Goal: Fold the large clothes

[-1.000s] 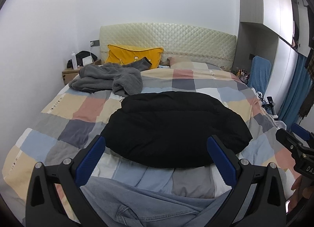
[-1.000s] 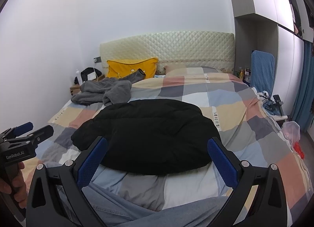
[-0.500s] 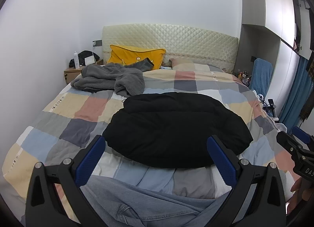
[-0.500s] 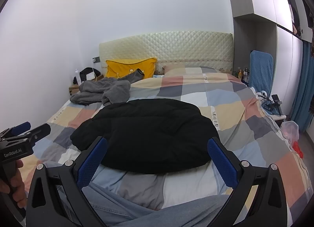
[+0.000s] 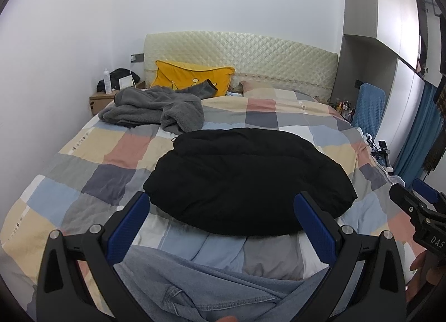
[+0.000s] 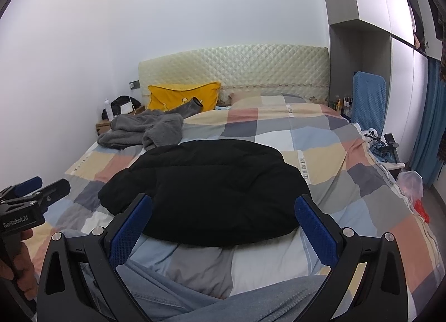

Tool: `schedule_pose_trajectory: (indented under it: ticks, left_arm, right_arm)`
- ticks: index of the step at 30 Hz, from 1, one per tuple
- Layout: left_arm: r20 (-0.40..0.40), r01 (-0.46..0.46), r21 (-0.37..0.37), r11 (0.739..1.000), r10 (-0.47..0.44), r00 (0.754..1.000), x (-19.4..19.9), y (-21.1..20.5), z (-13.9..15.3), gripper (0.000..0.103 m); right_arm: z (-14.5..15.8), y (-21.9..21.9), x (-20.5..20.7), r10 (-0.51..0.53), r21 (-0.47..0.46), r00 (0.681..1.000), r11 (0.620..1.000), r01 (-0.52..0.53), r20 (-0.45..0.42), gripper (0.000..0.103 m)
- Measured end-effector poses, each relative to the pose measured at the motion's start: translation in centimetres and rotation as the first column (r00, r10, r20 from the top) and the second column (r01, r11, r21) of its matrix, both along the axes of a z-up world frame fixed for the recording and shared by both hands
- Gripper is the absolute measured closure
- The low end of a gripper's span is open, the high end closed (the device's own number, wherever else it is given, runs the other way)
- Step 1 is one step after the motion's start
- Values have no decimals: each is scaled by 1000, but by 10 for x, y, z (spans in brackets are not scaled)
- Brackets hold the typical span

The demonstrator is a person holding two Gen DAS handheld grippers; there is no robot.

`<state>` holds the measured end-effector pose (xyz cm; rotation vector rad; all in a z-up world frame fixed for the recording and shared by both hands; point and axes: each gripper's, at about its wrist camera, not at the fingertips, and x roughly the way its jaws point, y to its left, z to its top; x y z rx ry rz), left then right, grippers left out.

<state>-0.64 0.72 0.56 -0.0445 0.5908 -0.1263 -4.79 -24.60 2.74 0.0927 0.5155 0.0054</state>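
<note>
Black padded jacket (image 5: 248,180) lay puffy and rounded (faint quilted seams) mid-bed on the checked quilt (image 5: 111,146); left gripper (image 5: 223,227) and right gripper (image 6: 223,227) hovered, jaws wide apart, empty.

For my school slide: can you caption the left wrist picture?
Open left tongs hover over a black jacket on a checked bed, denim garment nearest, grey robe behind.

A home bedroom. Marked as such by a wide bed (image 5: 92,155) under a checked quilt, a quilted cream headboard (image 5: 251,54), a yellow pillow (image 5: 192,77) propped against it, a small nightstand (image 5: 101,99) in the corner, tall built-in wardrobes (image 6: 401,85) and blue curtains (image 6: 430,127). Clothes lying loose on the covers; perhaps toiletry bottles, too small to tell, beyond the bed.
</note>
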Motion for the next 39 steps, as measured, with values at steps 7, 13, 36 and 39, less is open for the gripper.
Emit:
schedule_pose_trajectory:
  ticks: [7,13,36,39]
  left_arm:
    - [0,5,-30,1000,-5,1000,1,4,1,0]
    - [9,22,-20,1000,-22,1000,4,5,3,0]
    - [-30,48,-33,998,-49,998,6,1,-1,0]
    - [-28,46,-30,998,-47,998,6,1,-1,0]
  right_arm:
    - [1,0,-4,-16,-5,1000,1000,16,6,0]
    - [0,-2,-4,-38,-7,999,999,38,4,0]
    - [6,-2,-11,-49,-11,999,999,49,11,0]
    - [4,-1,-9,-44,-13,999,999,44,6,0]
